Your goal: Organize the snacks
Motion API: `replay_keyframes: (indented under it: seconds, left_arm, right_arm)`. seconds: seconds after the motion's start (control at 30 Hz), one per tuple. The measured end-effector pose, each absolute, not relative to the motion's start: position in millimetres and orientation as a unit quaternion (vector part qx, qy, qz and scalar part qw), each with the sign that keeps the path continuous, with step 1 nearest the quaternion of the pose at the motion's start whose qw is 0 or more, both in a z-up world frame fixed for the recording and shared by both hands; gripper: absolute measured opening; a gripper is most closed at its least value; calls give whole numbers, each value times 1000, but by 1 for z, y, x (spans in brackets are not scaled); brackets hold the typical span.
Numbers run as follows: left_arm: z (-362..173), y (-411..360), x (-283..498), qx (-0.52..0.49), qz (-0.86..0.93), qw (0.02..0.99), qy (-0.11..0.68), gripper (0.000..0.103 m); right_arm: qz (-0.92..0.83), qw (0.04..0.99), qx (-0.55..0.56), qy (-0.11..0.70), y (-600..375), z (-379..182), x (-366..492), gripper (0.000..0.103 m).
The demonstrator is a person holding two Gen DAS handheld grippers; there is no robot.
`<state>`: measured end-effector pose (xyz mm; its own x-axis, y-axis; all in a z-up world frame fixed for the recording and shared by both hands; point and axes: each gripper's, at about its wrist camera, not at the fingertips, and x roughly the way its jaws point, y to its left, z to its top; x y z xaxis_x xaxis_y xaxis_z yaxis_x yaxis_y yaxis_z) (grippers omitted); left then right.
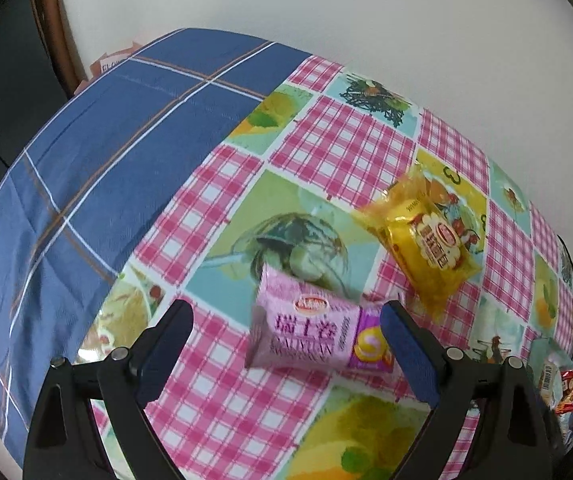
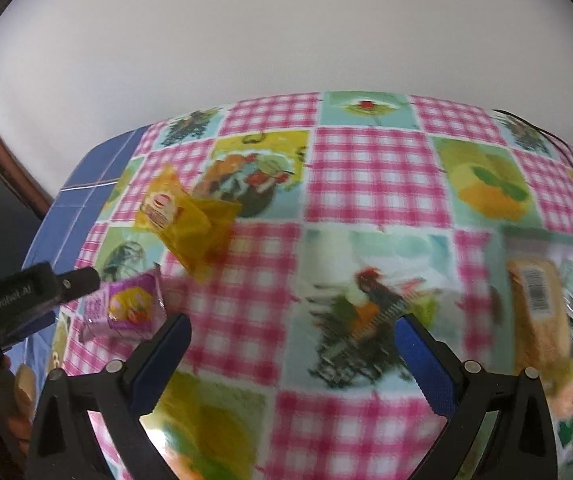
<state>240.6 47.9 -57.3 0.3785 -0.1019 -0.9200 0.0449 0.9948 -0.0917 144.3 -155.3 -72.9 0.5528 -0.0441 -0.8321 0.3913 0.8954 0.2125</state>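
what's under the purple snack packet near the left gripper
The purple snack packet lies on the pink-checked tablecloth, partly over a printed food picture. Whatever is directly beneath the packet is covered, so nothing else can be confirmed.

Blurred snack pile (image 2: 546, 320), partly cropped

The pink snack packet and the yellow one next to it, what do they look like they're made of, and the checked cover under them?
Pink snack packet: likely thin plastic film, printed and opaque, with crimped ends. Yellow packet: probably see-through tinted plastic film, glossy, crinkled at the ends. Checked cover: seemingly wipe-clean plastic or oilcloth, judging by its smooth printed sheen; cloth can't be excluded.
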Motion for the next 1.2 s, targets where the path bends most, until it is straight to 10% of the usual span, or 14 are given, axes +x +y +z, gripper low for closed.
replay_keyframes:
  seconds: [0.8,1.2]
  left_arm:
    - [-79,72,259,-52,-48,820,568,94]
    - [-82,82,261,-67,-16,820,568,95]
  right_arm:
    - [-60,856,92,504,-118,-67,280,97]
    - [-66,847,111,516,-127,-81,277,65]
